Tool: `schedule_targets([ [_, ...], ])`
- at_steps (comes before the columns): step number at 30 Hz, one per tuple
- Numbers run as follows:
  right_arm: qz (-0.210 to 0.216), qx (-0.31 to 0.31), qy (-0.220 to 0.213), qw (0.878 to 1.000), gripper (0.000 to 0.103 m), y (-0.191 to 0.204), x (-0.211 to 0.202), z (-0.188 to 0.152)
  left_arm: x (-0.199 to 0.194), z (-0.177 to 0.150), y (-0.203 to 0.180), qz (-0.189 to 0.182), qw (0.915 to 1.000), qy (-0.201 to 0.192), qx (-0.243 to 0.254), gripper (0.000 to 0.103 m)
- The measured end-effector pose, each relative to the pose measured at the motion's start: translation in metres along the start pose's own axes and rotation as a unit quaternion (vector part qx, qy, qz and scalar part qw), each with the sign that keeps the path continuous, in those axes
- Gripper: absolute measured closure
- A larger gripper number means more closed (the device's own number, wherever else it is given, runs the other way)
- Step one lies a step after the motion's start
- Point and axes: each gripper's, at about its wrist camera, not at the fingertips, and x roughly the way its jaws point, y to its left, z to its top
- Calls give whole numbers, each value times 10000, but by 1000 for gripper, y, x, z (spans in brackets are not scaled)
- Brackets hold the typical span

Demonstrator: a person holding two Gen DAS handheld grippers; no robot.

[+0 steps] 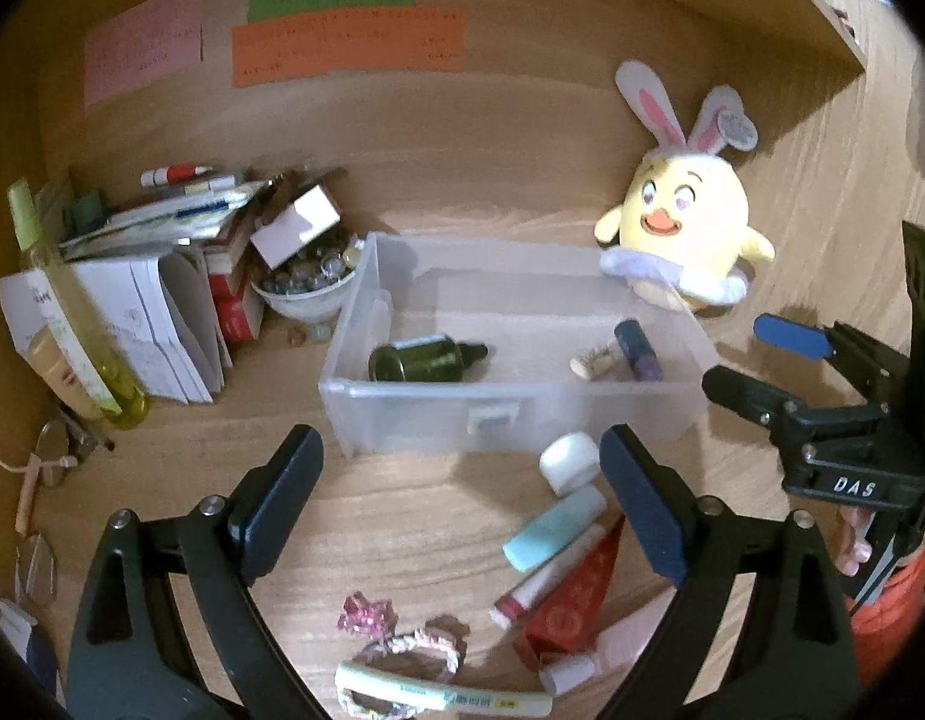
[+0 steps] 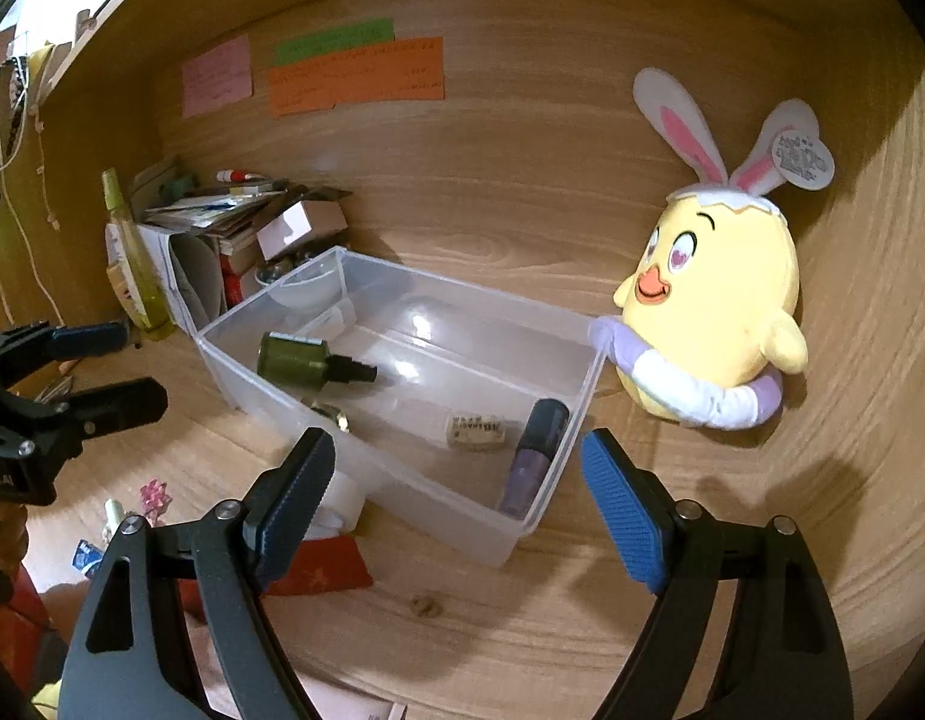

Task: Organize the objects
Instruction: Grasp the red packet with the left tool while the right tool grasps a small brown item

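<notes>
Below the left gripper (image 1: 462,504), jaws wide and empty, lie tubes (image 1: 552,531) hidden from the right gripper (image 2: 459,483), also spread, over the clear bin (image 2: 366,450).

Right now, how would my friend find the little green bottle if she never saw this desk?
Look for the clear plastic bin in the middle of the wooden desk, left of the yellow chick plush. Inside, at its left end, the green bottle lies on its side. It is the only dark green glass thing with a black dropper cap; the purple tube and small cork lie at the other end.
</notes>
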Motion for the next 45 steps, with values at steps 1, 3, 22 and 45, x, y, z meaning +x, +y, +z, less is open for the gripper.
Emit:
schedule_targets([
  [1, 2, 4, 14, 10000, 21, 1, 0, -2, 0, -3, 0, 1, 10000, 32, 0, 9],
  [3, -15, 1, 41, 10000, 21, 2, -1, -7, 0, -10, -1, -31, 9999, 116, 6, 9],
  [22, 211, 189, 817, 9963, 23, -3, 24, -58, 10, -56, -20, -496, 9969, 610, 27, 9],
  [45, 207, -135, 1309, 9911, 82, 12, 56, -70, 49, -73, -29, -1068, 9874, 1156, -151, 66],
])
